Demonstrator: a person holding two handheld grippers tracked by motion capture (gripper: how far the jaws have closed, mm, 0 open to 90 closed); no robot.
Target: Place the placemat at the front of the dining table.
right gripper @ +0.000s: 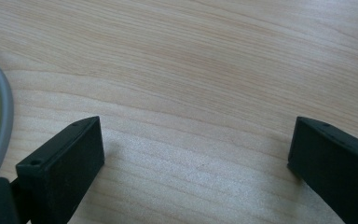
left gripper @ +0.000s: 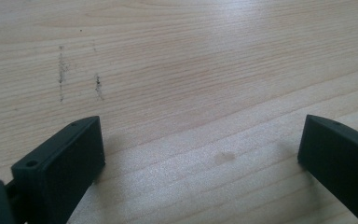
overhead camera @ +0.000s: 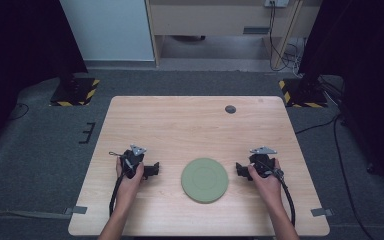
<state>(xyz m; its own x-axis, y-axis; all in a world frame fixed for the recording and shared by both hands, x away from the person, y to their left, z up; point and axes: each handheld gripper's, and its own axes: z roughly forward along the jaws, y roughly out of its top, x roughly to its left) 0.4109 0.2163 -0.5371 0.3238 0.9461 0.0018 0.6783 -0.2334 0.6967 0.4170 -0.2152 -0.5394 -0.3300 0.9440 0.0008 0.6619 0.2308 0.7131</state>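
The person's forearms enter nearest the camera. Left of the green plate (overhead camera: 204,179), the left gripper (overhead camera: 153,169) rests on the table (overhead camera: 190,120), jaws spread wide and empty. Right of the plate, the right gripper (overhead camera: 240,169) likewise gapes empty. Any grasp should probably approach the plate's rim low and level.

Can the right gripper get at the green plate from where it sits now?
Probably yes: the right gripper sits open beside the green plate, with bare table between them.
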